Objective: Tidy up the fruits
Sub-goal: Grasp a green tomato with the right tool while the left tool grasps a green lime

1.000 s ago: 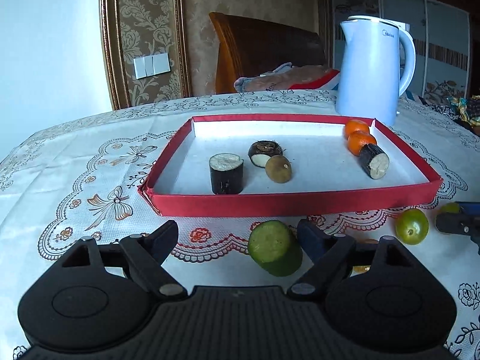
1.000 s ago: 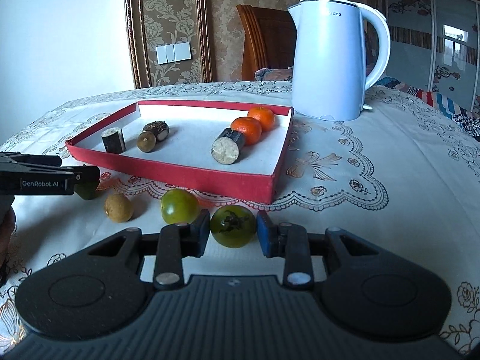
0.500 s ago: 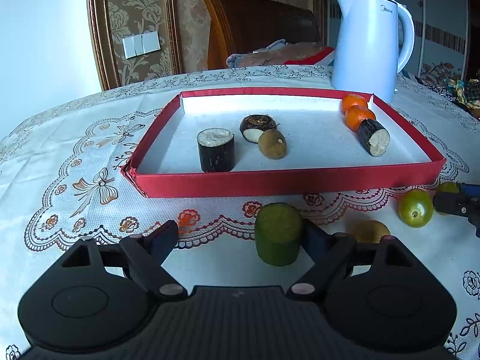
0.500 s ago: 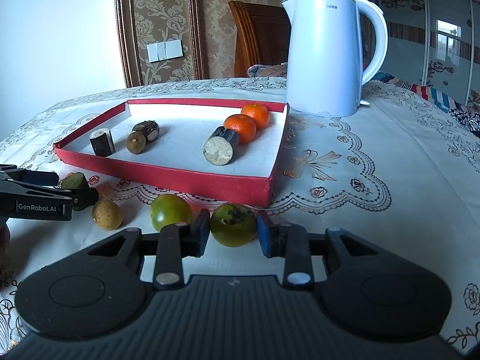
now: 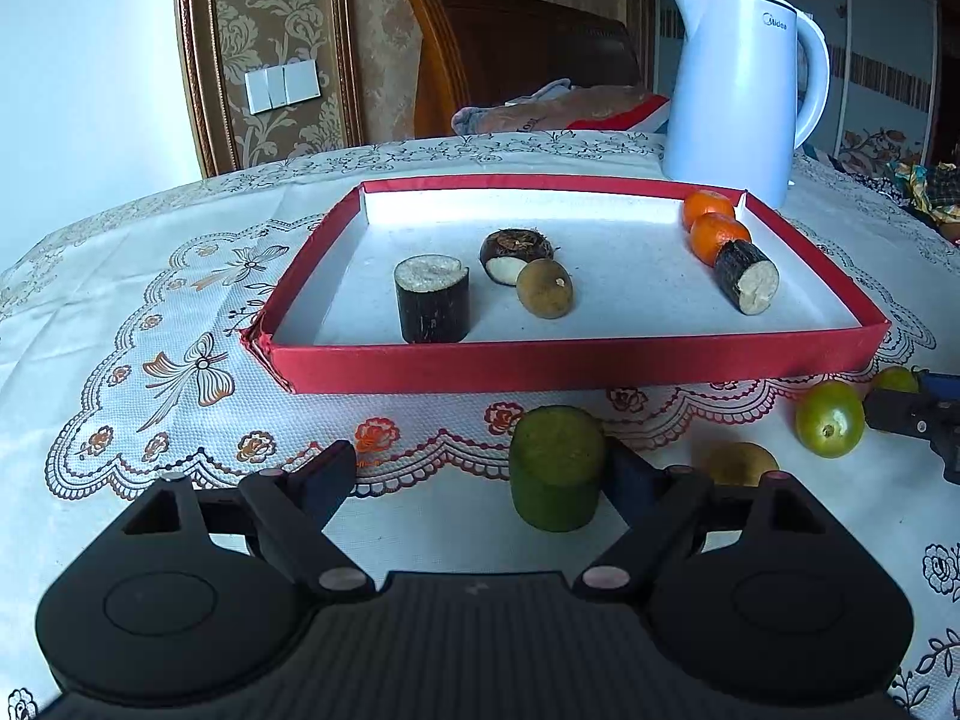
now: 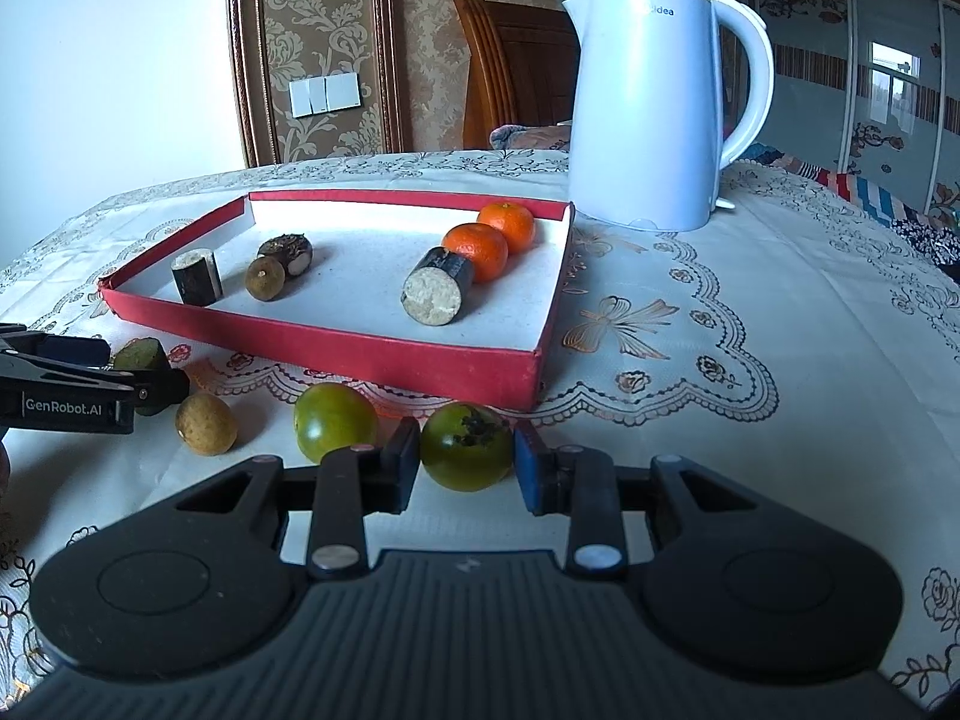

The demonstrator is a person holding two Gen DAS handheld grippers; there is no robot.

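A red tray holds two oranges, two dark cut cylinders, a brown round fruit and a dark bulb. My left gripper is open; a green cut cylinder stands on the cloth against its right finger. My right gripper has its jaws around a dark green tomato, touching or nearly so. A second green tomato and a tan fruit lie on the cloth between the grippers.
A white electric kettle stands behind the tray's right corner. A wooden chair with cloth on it is beyond the table. The lace tablecloth stretches to the right.
The left gripper has shifted and the green cylinder has gone from tilted to upright, against the right finger. The right gripper has edged forward around the dark green tomato.
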